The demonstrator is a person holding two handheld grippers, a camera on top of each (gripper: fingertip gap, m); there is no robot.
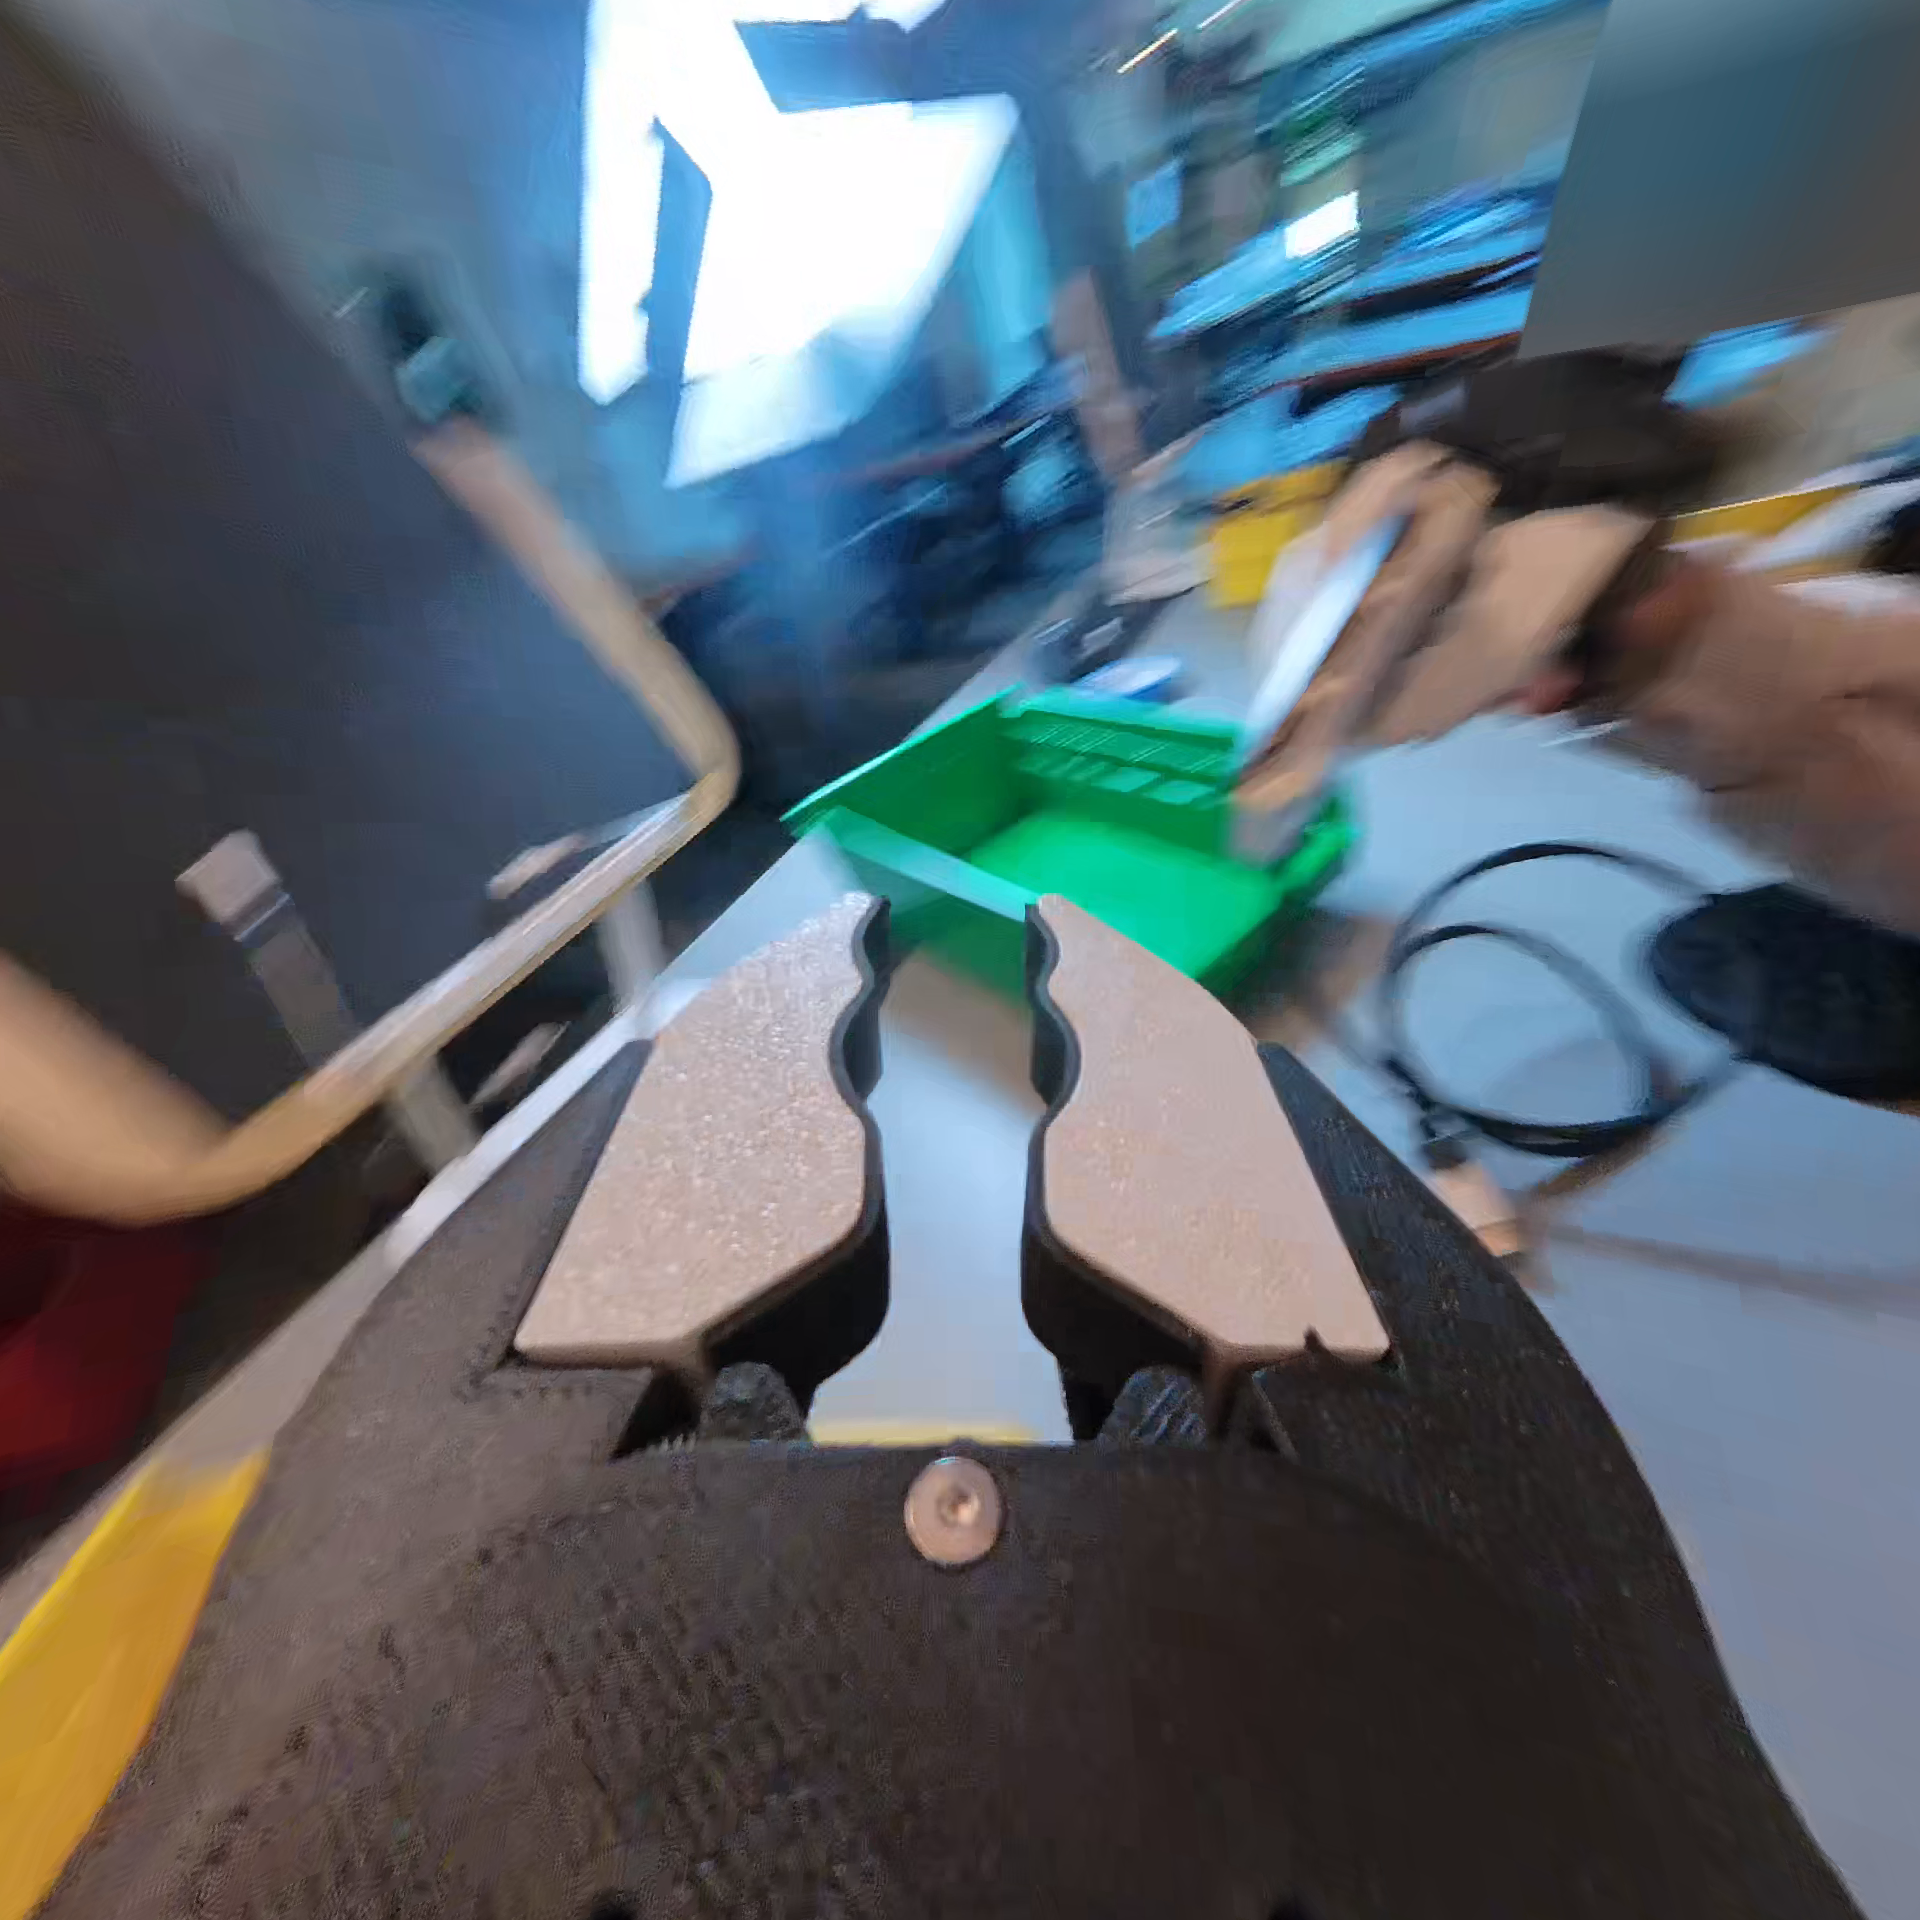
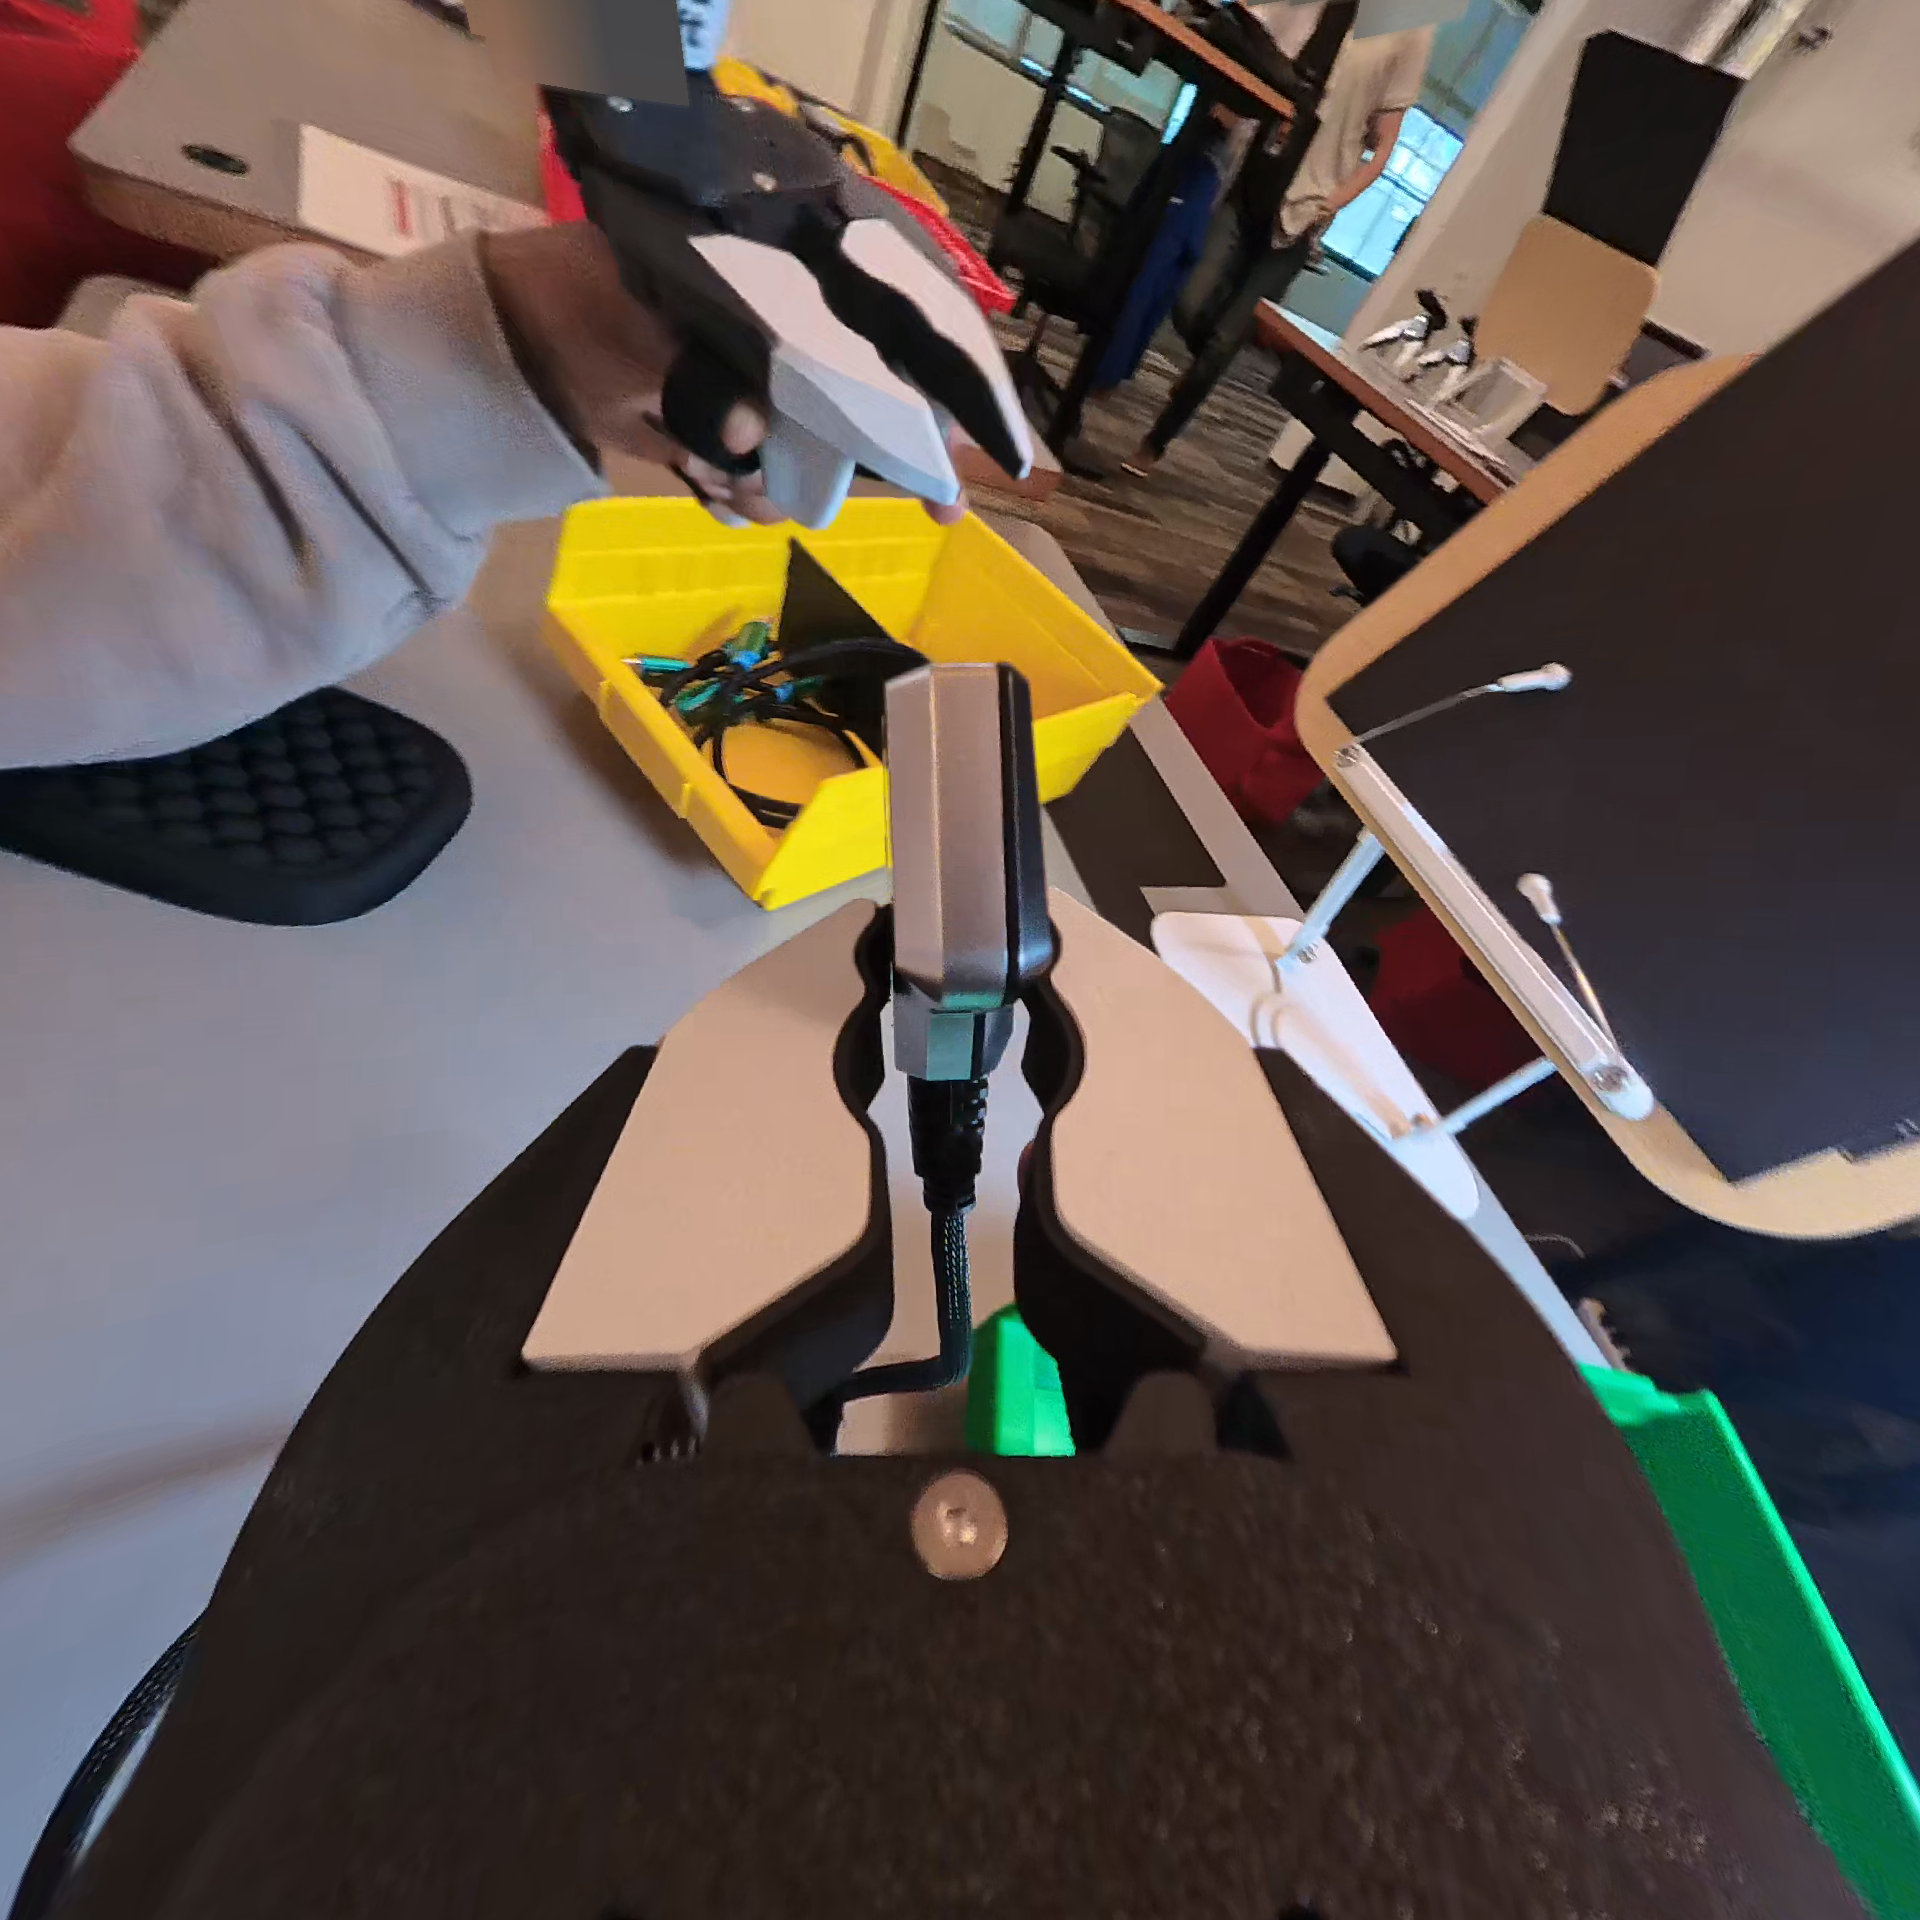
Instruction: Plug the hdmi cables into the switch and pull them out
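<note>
The left wrist view looked forward along its own fingers (image 1: 790, 1122), low over the grey table (image 1: 1714, 1455) and tilted, with a green bin (image 1: 1091, 862) just beyond the jaws; the picture was motion-blurred. The right wrist view looked down along its fingers (image 2: 727, 1164) from higher up, a yellow bin (image 2: 997, 613) ahead of the jaws. Both views shared the table, the green bin (image 2: 1766, 1579), seen below the right jaws, and a black textured pad (image 1: 1797, 987) (image 2: 239, 805). Each caught the other gripper beyond its jaws.

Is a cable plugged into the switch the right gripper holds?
Plugged in: the grey slab-shaped switch, clamped in the right gripper, has a black braided cable seated in its near end.
</note>
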